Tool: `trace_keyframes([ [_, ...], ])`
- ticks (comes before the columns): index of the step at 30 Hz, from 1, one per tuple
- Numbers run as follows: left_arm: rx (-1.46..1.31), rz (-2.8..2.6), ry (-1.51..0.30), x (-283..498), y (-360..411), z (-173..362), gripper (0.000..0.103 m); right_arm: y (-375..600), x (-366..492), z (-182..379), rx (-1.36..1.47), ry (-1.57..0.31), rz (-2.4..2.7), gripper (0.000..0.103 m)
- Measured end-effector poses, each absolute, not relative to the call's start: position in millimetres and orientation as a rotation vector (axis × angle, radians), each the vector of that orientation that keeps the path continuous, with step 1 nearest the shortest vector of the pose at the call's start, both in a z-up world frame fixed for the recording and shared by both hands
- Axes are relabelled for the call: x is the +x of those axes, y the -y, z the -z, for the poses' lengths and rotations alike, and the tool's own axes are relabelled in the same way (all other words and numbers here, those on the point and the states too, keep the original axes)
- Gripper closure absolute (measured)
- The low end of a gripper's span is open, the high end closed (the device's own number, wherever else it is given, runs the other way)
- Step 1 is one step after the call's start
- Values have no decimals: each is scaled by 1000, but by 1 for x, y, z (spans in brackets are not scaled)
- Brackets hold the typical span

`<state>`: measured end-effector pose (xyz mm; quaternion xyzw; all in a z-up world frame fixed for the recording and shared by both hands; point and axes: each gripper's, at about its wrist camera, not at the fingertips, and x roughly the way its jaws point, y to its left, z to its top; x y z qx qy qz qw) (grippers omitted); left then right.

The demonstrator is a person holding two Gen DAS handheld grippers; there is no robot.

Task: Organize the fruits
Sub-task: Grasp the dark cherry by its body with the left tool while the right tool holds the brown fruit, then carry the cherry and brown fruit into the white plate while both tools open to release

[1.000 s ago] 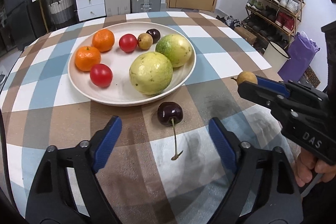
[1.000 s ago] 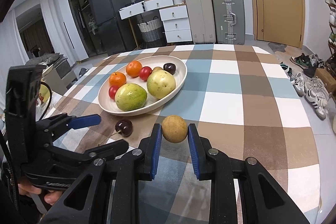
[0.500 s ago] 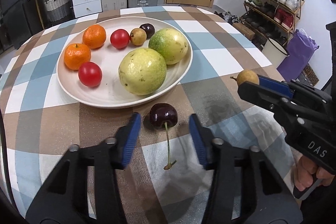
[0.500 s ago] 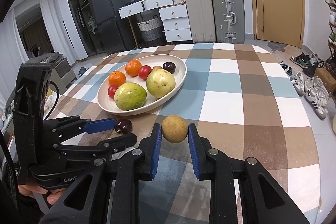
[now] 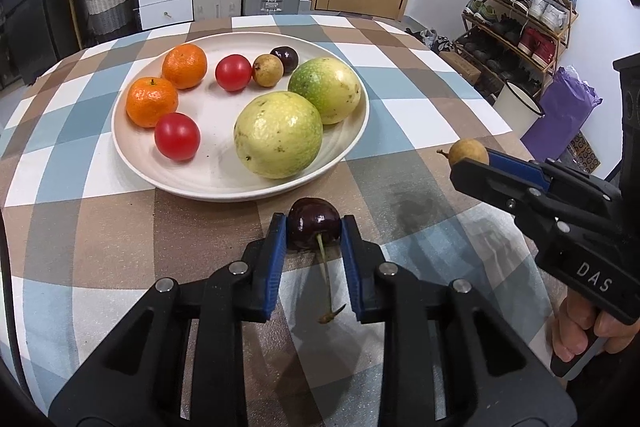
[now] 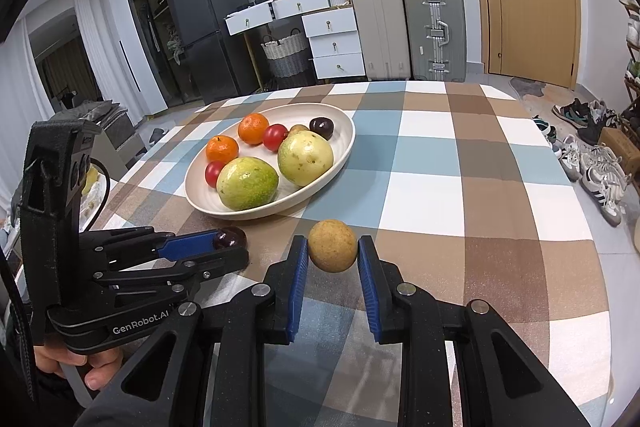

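A round table (image 5: 120, 239) in a brown, blue and white checked cloth carries a cream plate (image 5: 352, 143) toward its far-left edge.

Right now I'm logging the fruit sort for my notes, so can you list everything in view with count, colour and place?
Round cream plate: one, on the checked tablecloth.
Orange mandarins: two, left side of the plate.
Red cherry tomatoes: two, on the plate.
Large yellow-green round fruits: two, right side of the plate.
Small tan round fruit: one, back of the plate.
Small dark purple fruit: one, back of the plate.
Dark red stemmed cherry: one, between the left tool's pads, near the plate.
Tan round longan-like fruit: one, between the right tool's pads.
Checked brown, blue and white tablecloth: one, covering the table.
Left tool: black, blue pads, shut on the cherry.
Right tool: black, blue pads, shut on the tan fruit.
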<state>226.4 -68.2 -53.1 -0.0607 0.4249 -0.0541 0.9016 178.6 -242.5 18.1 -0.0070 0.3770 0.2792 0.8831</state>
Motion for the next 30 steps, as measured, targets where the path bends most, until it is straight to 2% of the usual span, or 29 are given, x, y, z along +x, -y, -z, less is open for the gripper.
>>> trace_keyframes([
  [18,-103,91,-759,176,39,16,79,240,172,-25,-14,-763,-596,77],
  [30,-106,31,-716,175,2,-2,79,224,178,-54,-36,-720,-616,77],
])
